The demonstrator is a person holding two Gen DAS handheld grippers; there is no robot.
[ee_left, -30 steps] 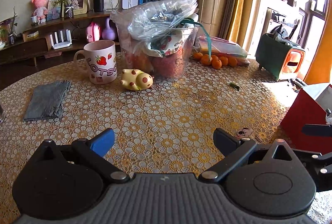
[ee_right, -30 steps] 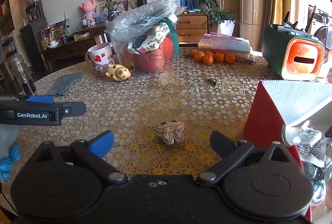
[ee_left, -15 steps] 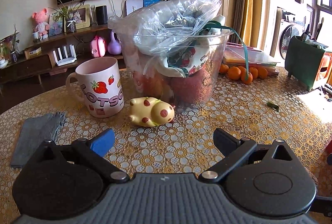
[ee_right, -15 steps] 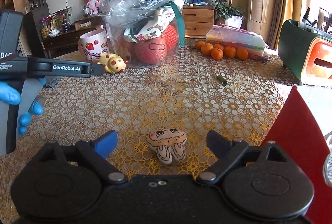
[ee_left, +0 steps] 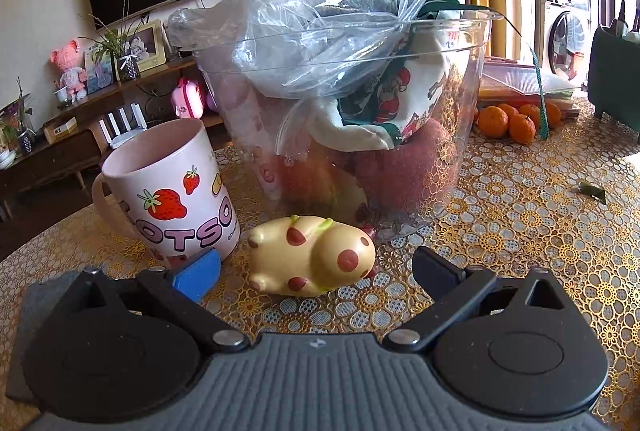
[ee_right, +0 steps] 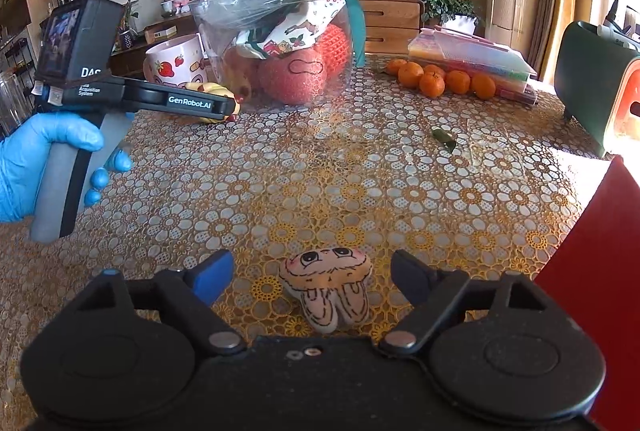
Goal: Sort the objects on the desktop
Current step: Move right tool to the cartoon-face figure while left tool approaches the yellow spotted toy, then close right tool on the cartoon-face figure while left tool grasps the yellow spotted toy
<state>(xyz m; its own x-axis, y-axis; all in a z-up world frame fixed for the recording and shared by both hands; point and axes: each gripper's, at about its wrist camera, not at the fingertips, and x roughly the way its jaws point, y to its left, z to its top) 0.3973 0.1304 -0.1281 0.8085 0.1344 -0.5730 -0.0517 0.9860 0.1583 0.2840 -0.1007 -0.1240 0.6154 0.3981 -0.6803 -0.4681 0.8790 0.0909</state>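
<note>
A yellow toy with red spots (ee_left: 312, 257) lies on the patterned table, in front of a clear tub (ee_left: 452, 135) stuffed with plastic bags and soft toys. My left gripper (ee_left: 316, 271) is open, its fingers either side of the toy and not touching it. A small beige plush with a drawn face (ee_right: 328, 285) lies on the table between the open fingers of my right gripper (ee_right: 312, 273). The right wrist view also shows the left gripper (ee_right: 224, 107) at the yellow toy (ee_right: 208, 89).
A pink strawberry mug (ee_left: 172, 195) stands just left of the yellow toy. A grey cloth (ee_left: 24, 311) lies at the left. Oranges (ee_right: 440, 81) and a folder stack lie at the back right. A red box (ee_right: 600, 271) stands at the right, a green holder (ee_right: 592, 87) beyond.
My left gripper has moved forward to the yellow toy, which now sits between its fingers. My right gripper has moved forward so the beige plush sits between its fingers. Both stay open.
</note>
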